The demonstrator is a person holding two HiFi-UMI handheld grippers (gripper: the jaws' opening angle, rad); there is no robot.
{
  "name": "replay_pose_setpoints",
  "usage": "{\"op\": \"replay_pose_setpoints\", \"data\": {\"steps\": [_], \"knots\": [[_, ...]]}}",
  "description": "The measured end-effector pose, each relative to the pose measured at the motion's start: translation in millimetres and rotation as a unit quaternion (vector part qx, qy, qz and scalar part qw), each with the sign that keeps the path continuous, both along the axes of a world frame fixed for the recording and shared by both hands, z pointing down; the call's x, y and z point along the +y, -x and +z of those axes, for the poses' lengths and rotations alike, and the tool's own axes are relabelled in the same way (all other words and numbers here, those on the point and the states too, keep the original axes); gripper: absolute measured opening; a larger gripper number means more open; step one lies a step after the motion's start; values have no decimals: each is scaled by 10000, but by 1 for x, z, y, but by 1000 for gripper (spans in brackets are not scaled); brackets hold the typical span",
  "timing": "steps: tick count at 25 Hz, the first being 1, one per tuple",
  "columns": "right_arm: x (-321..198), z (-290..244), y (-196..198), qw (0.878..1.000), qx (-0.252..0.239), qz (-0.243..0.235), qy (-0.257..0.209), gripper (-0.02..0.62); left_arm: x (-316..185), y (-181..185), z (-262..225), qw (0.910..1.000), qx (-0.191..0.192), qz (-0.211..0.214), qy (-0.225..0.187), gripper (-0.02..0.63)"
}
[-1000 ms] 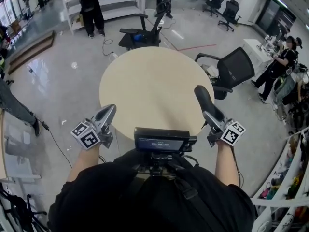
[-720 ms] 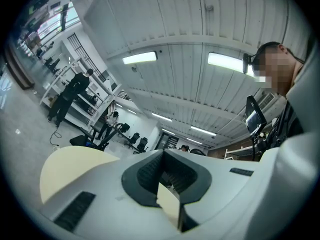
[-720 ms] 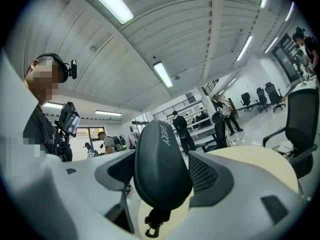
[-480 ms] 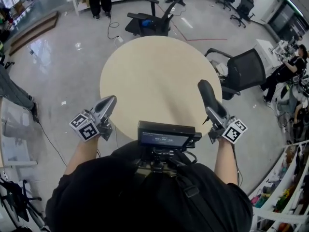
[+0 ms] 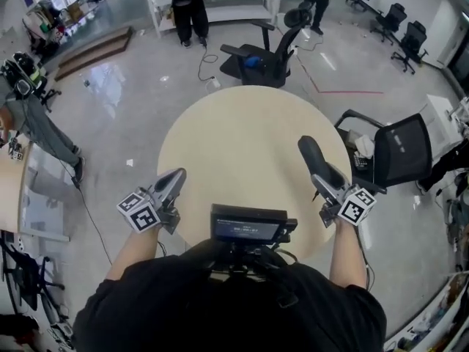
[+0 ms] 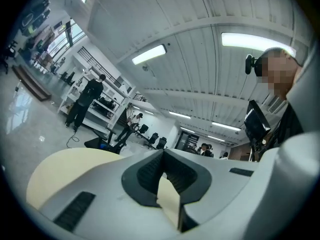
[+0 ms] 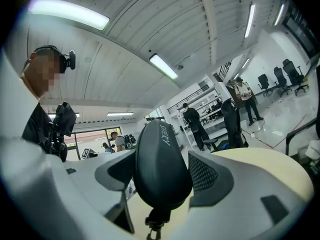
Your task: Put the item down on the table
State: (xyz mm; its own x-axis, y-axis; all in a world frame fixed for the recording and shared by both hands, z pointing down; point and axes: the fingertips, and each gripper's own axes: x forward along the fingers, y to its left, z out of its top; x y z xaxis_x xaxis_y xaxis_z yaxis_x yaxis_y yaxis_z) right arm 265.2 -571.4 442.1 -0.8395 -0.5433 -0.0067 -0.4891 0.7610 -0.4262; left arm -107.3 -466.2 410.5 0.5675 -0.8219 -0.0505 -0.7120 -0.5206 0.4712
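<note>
keeping the black case [image 5: 318,163] clamped over the table [image 5: 234,145].

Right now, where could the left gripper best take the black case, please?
Probably the free far end of the black case, across its narrow width, coming from its left: it is long and slim, and the right gripper holds its near end.
</note>
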Motion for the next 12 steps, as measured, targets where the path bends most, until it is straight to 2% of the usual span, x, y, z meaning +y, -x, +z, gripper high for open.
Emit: {"op": "replay_pose_setpoints", "data": {"steps": [5, 9, 12], "knots": [[-32, 13, 4, 9999, 95, 83, -20, 331, -31, -6, 13, 9996, -91, 238, 113, 0], [-38, 32, 7, 9975, 541, 418, 196, 331, -59, 9, 34, 9988, -10, 480, 133, 0], [-55, 24, 17, 9941, 909, 590, 77, 331, -87, 28, 31, 9981, -114, 609, -50, 0]]}}
